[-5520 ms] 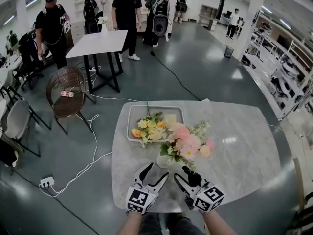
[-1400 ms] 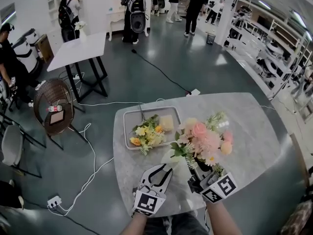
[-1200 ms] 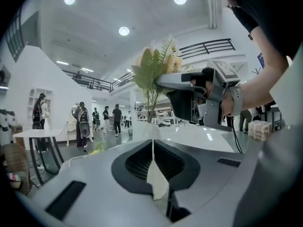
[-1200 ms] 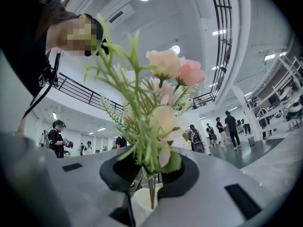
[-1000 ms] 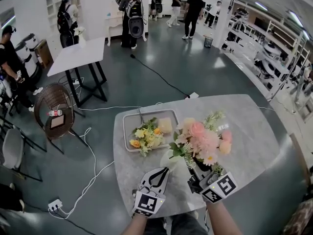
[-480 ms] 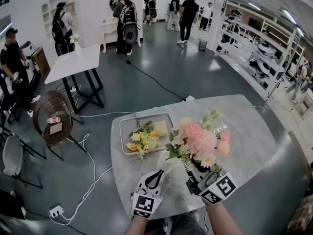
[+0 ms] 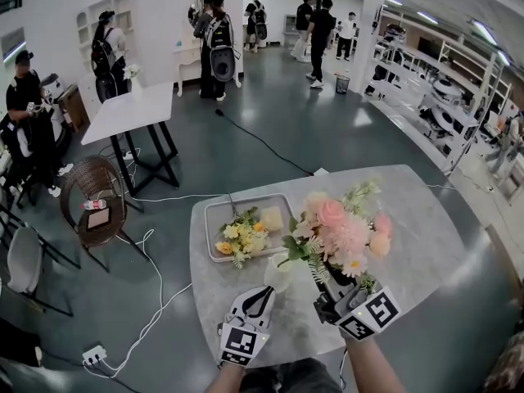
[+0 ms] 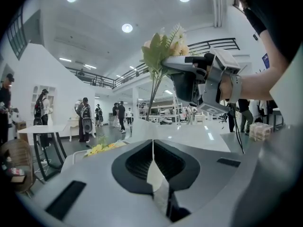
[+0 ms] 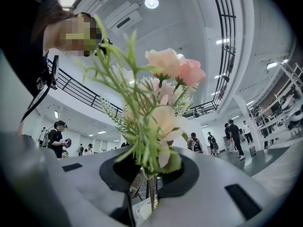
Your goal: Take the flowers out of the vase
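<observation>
Right gripper (image 7: 329, 289) is clamped on the flowers (image 7: 340, 232), low on their stems, with the heads fanning out above its jaws. Left gripper (image 7: 266, 291) has its jaws together, its tips right at the near side of the vase (image 7: 277, 275). A pale sliver shows between its pads, and I cannot tell whether that is part of the vase.

Compared with a few seconds back — both grippers open, short of the vase, the bunch standing in it — the grab is now made. Over the last second the bunch creeps upward and leans off to the right of the vase, while the left gripper barely stirs. I read that as the pull under way, with the left gripper there to steady the vase.

The flowers sit in the right jaws, above and to the right of the vase. The vase stands on the table (image 7: 409, 244), just beyond the left tips and near the tray (image 7: 214, 213). In the left gripper view the stems run down from the right gripper toward the vase — their ends are hidden, so I cannot say they are clear of its mouth. More lift looks needed.
</observation>
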The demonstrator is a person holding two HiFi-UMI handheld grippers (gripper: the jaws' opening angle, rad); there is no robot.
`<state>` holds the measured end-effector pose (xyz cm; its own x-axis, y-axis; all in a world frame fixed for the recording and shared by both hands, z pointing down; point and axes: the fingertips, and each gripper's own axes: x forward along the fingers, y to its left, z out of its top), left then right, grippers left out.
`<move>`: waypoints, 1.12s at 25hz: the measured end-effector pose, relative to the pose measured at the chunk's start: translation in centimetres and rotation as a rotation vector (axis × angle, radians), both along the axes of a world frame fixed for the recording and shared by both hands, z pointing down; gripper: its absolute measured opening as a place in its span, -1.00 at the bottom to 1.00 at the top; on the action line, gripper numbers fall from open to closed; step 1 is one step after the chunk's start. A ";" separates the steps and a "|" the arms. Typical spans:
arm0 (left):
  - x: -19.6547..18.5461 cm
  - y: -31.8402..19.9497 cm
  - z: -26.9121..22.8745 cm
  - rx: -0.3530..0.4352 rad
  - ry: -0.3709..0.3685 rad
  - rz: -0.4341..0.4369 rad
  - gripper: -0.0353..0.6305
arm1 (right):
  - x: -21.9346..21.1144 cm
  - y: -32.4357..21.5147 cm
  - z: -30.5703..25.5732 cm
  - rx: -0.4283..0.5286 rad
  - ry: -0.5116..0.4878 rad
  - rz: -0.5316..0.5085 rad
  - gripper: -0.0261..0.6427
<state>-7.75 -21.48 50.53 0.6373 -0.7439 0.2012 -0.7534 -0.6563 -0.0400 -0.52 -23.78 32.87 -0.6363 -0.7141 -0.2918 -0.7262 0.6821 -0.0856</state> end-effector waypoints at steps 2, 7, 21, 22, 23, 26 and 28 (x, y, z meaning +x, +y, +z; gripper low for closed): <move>-0.2 0.1 -0.1 0.002 -0.001 -0.010 -0.83 | 0.0 0.1 -0.2 0.004 -0.004 -0.007 -0.62; 0.0 0.2 -0.5 0.016 -0.003 -0.021 -0.83 | 0.0 0.5 -0.9 0.023 -0.006 -0.029 -0.62; 1.7 3.2 -1.7 0.020 0.013 -0.069 -0.83 | 2.8 3.2 -4.1 0.099 -0.013 -0.034 -0.62; 1.8 3.4 -1.8 0.020 0.015 -0.073 -0.83 | 3.1 3.5 -4.3 0.101 -0.016 -0.034 -0.62; 1.9 3.7 -1.8 0.020 0.017 -0.077 -0.83 | 3.3 3.7 -4.3 0.101 -0.017 -0.033 -0.62; 1.9 4.3 -1.8 0.017 0.028 -0.099 -0.83 | 3.6 4.2 -3.7 0.088 -0.010 -0.038 -0.62; 1.6 4.7 -1.8 0.012 0.035 -0.117 -0.83 | 3.7 4.6 -2.9 0.071 -0.005 -0.041 -0.62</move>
